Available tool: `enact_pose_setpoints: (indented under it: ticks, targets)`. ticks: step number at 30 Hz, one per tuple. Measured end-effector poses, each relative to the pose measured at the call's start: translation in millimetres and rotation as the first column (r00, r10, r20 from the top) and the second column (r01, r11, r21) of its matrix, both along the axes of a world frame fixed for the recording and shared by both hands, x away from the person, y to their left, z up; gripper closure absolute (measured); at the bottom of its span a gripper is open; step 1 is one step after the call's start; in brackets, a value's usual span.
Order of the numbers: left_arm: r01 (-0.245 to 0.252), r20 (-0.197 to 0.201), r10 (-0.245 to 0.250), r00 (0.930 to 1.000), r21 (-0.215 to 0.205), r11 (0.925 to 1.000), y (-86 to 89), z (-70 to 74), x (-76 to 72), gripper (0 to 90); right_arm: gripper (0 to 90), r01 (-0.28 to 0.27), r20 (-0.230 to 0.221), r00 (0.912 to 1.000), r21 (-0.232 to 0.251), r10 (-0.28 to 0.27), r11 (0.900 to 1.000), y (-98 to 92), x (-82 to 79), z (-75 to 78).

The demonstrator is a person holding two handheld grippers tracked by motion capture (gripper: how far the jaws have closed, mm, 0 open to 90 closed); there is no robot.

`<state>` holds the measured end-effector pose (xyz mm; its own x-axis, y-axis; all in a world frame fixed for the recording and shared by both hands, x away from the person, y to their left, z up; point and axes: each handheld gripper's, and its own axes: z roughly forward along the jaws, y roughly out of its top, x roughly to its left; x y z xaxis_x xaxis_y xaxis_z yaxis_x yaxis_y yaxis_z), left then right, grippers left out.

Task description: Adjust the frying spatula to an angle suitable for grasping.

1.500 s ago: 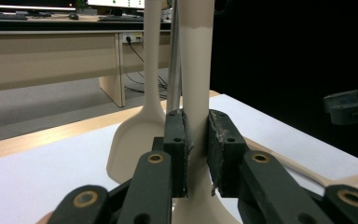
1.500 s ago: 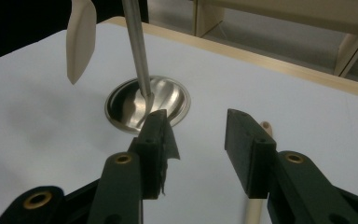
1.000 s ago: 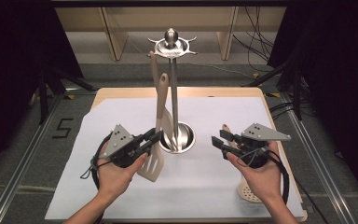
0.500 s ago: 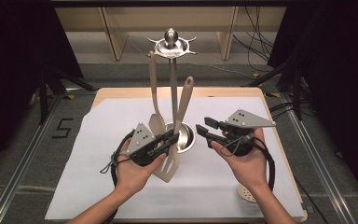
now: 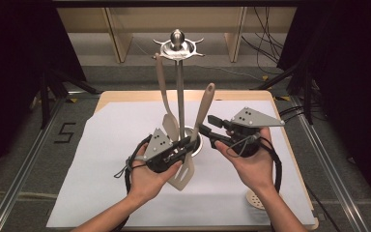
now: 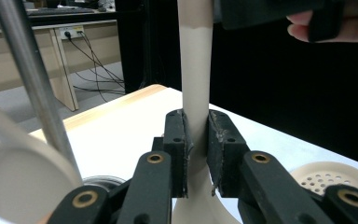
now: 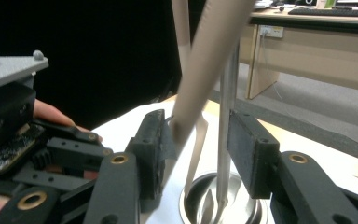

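A metal utensil stand (image 5: pixel 180 96) rises from a round base (image 5: pixel 196 143) at the middle of the white mat. One beige spatula (image 5: pixel 164 96) hangs from its top ring. My left gripper (image 5: pixel 189 143) is shut on the lower handle of a second beige spatula (image 5: pixel 204 108), which tilts up and to the right with its blade (image 5: pixel 186 171) down. The left gripper view has the handle (image 6: pixel 196 70) pinched between the pads (image 6: pixel 175 140). My right gripper (image 5: pixel 206 124) is open around the same handle (image 7: pixel 209 60), which rests against one pad (image 7: pixel 151 144).
A perforated beige utensil (image 5: pixel 256 199) lies on the mat (image 5: pixel 101 159) under the right forearm, near the table's front right corner. The stand's pole (image 7: pixel 226 116) is just behind the open right jaws. Shelving and cables stand beyond the table.
Both hands moved inward toward the stand. The left gripper raised and tilted its spatula, and the open right gripper closed in around the handle.
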<state>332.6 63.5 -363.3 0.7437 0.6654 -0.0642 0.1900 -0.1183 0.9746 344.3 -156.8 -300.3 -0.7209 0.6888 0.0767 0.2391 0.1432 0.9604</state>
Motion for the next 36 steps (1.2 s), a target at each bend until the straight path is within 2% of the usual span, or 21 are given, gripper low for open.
enact_pose_setpoints:
  ticks: [5, 7, 12, 14, 16, 18, 19, 20, 21, 23, 25, 26, 27, 30, 31, 33, 36]
  targets:
    - [0.017, -0.004, -0.017, 0.9998, 0.006, 0.9998, -3.2, -1.2, -1.0, 77.5, 59.0, 0.005, -0.004, 1.0, 0.009, -0.005, 1.0, 1.9, 2.6, 1.8]
    - [0.023, -0.005, -0.023, 0.9997, 0.011, 0.9997, -4.4, -2.1, -1.5, 77.5, 61.3, 0.004, 0.006, 1.0, 0.002, -0.004, 1.0, 1.9, 3.7, 2.0]
    - [0.043, 0.003, -0.043, 0.9991, 0.028, 0.9987, -5.7, -3.8, -1.2, 77.3, 71.3, -0.012, 0.001, 0.9999, 0.023, 0.012, 1.0, 0.3, 4.6, 2.6]
    - [0.055, 0.022, -0.056, 0.9982, 0.046, 0.9974, -5.1, -3.6, 0.7, 77.3, 72.7, -0.03, -0.011, 0.9995, 0.036, 0.031, 0.999, -0.5, 5.5, 2.0]
    - [0.065, 0.015, -0.066, 0.9977, 0.048, 0.9967, -6.0, -3.9, 1.5, 77.1, 74.7, -0.038, -0.042, 0.9983, 0.06, 0.041, 0.997, -0.7, 3.5, 2.7]
    - [0.085, 0.018, -0.086, 0.9961, 0.051, 0.995, -6.5, -4.0, 3.5, 76.8, 76.3, -0.061, -0.053, 0.9964, 0.08, 0.065, 0.995, -0.2, 2.7, 2.9]
    - [0.107, 0.02, -0.109, 0.9939, 0.067, 0.992, -6.4, -3.6, 5.5, 75.9, 76.5, -0.067, -0.052, 0.9961, 0.077, 0.072, 0.995, 0.0, 2.2, 3.3]
    - [0.121, -0.003, -0.121, 0.9926, 0.052, 0.9912, -7.5, -4.2, 6.2, 73.6, 76.6, -0.068, -0.028, 0.9972, 0.053, 0.069, 0.996, -0.2, 2.6, 3.3]
    - [0.141, -0.013, -0.141, 0.99, 0.053, 0.9885, -7.1, -3.9, 7.5, 69.6, 76.7, -0.064, -0.048, 0.9967, 0.052, 0.066, 0.997, 0.4, 0.3, 3.7]
    - [0.168, -0.01, -0.168, 0.9857, 0.048, 0.9846, -5.2, -3.9, 10.9, 61.4, 76.7, -0.08, -0.036, 0.996, 0.035, 0.081, 0.996, -0.5, 1.2, 3.1]
    - [0.192, 0.004, -0.193, 0.9813, 0.034, 0.9807, -2.4, -3.2, 13.9, 57.8, 76.7, -0.085, -0.025, 0.996, 0.018, 0.086, 0.996, -3.5, 1.9, 2.9]
    - [0.213, 0.005, -0.213, 0.9771, 0.033, 0.9766, 0.2, -1.5, 15.6, 56.8, 76.7, -0.097, -0.034, 0.9947, 0.017, 0.097, 0.995, -4.7, 1.7, 2.9]
    - [0.222, 0.002, -0.222, 0.975, 0.023, 0.9747, 1.4, -0.5, 15.8, 56.0, 76.7, -0.115, -0.026, 0.993, 0.002, 0.115, 0.993, -6.8, 2.9, 2.3]
    - [0.243, -0.008, -0.243, 0.97, -0.01, 0.97, 4.0, 3.8, 16.3, 55.6, 76.7, -0.139, -0.043, 0.9895, -0.005, 0.138, 0.99, -9.4, 1.9, 0.7]
    - [0.252, 0.002, -0.252, 0.9677, 0.009, 0.9677, 5.6, 5.9, 17.2, 55.6, 76.7, -0.158, -0.037, 0.9869, -0.011, 0.157, 0.987, -9.9, 2.9, -0.4]
    - [0.254, -0.004, -0.254, 0.9673, 0.002, 0.9673, 5.9, 8.0, 16.9, 55.9, 76.7, -0.164, -0.048, 0.9855, -0.019, 0.163, 0.986, -10.8, 1.9, -2.4]
    - [0.277, -0.02, -0.277, 0.9605, -0.014, 0.9607, 5.4, 10.0, 17.6, 57.1, 76.7, -0.184, -0.051, 0.9818, -0.017, 0.183, 0.983, -10.6, 1.3, -4.9]
